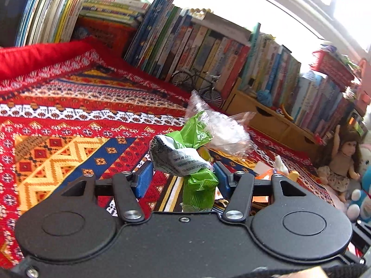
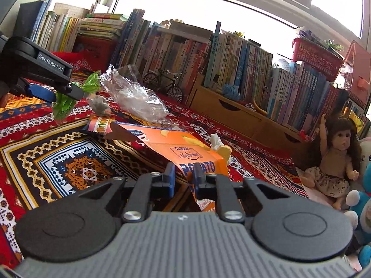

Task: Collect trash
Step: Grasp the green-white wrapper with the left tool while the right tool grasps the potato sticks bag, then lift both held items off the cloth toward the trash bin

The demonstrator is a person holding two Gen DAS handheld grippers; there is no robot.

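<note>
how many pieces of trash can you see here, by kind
green wrapper: 1
clear plastic bag: 1
orange potato snack box: 1
small striped wrapper: 1
crumpled tissue: 1
small grey scrap: 1
total: 6

Books (image 2: 231,53) line the wall above a doll (image 2: 334,153), patterned rug (image 2: 69,162).

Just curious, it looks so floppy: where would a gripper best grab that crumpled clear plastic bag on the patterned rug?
Pinch the raised crumpled ridge of the clear plastic bag from above, probably; its edges lie flat on the patterned rug, offering no purchase.
</note>
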